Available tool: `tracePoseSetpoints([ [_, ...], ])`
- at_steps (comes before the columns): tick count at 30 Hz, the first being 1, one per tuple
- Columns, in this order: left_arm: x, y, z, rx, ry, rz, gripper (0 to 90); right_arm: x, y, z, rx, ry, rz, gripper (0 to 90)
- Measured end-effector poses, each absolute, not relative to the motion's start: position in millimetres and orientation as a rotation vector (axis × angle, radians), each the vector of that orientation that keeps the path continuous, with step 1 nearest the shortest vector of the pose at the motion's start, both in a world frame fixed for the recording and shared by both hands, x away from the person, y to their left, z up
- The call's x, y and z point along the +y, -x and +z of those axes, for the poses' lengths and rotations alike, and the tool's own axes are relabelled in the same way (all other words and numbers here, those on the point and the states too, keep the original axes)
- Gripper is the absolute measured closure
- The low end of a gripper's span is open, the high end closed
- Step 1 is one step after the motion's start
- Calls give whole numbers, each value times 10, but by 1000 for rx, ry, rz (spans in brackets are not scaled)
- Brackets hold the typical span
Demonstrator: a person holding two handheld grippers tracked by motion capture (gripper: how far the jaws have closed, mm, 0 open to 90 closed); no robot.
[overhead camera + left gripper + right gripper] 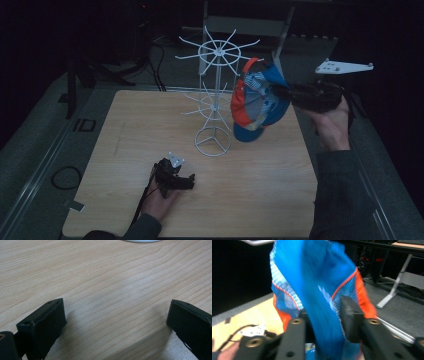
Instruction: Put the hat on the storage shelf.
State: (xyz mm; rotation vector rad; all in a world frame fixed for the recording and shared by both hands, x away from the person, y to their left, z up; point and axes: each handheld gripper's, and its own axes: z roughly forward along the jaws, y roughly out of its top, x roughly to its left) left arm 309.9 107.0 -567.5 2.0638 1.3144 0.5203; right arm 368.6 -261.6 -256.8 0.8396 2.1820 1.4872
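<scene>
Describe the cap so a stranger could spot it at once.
Start at the white wire rack standing on the wooden table. Just right of its upper spokes hangs a blue and orange mesh cap, between the right gripper's jaws. It is the one brightly coloured fabric thing here.

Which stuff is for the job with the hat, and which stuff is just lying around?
For the job:
- blue and orange cap, between the jaws of the right gripper
- white wire rack with hooks

Just lying around:
- black cables behind the table
- left gripper, open, resting on the table
</scene>
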Motion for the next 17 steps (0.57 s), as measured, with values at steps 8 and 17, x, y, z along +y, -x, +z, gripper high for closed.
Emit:
tracePoseSetpoints([
  [8,1071,-3099,-5674,1314,-2064,521,26,-2634,-3629,-2643,2177,-879,1385,289],
  [17,1069,-3099,-5674,1316,-2061,519,26,-2662,-3600,-2803,2195,-902,1345,160],
])
